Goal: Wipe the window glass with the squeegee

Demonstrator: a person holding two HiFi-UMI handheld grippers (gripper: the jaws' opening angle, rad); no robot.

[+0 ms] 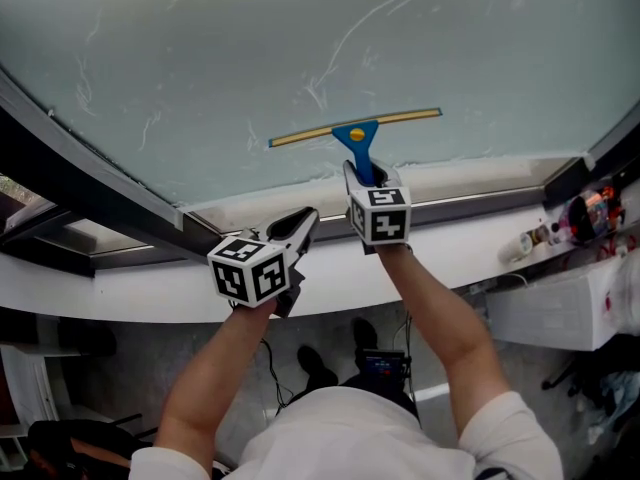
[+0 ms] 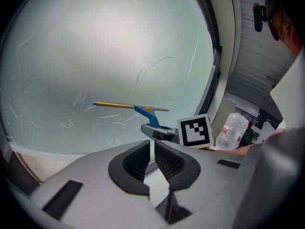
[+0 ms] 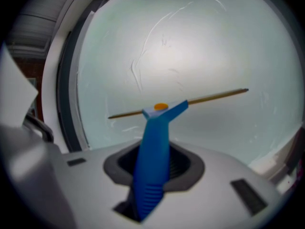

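Window: smeared pale glass (image 1: 200, 58) fills the background, with a white sill (image 1: 470, 183) beneath.
Blade: the squeegee (image 1: 355, 133) sits low on the pane. Its long axis runs 9 to 3, with the 3 end slightly higher.
Grip: the right tool (image 1: 364, 175) is clamped on the blue handle, and the blade lies at 12 from it.
Spare: the left tool (image 1: 303, 220) has its jaws together and empty, at 8 from the right tool and off the glass.
Nearer: the right tool.
Unclear: I cannot tell whether the blade edge presses on the glass. The pane's top is cut off.
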